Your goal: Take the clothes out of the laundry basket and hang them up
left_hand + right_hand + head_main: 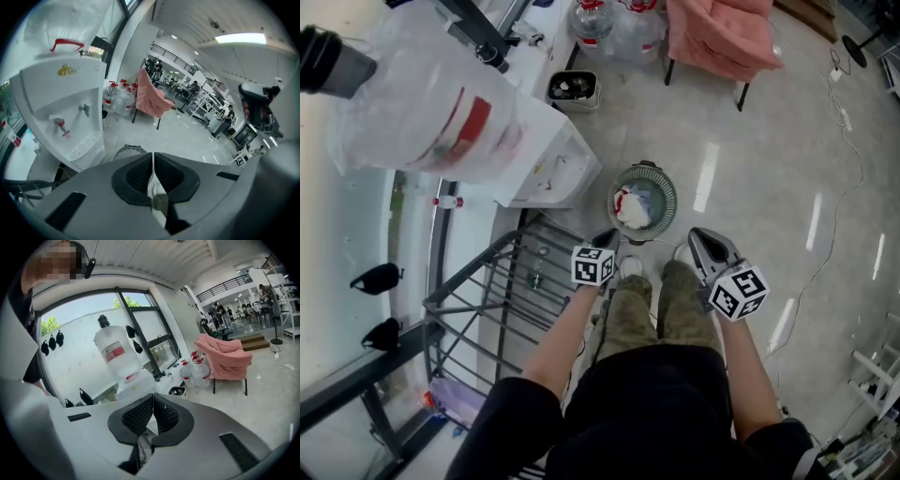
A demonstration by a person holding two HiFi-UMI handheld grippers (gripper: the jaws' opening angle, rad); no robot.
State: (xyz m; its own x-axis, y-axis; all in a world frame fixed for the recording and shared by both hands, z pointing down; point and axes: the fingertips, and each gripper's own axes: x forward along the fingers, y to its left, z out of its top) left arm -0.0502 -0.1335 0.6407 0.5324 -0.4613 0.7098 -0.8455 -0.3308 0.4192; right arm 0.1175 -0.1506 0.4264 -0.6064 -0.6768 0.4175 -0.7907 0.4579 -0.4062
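Basket (669, 190) seemingly holds clothes (632, 212)

Bright daylight and ceiling strips glare off the floor (787, 187); fisheye edges curve darkly.

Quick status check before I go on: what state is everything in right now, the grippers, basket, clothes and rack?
left gripper: shut, empty
right gripper: shut, empty
laundry basket: upright on the floor, holding clothes
clothes: piled in the basket, none hung yet
drying rack: unfolded, no clothes on the bars in view
chair: draped with pink cloth
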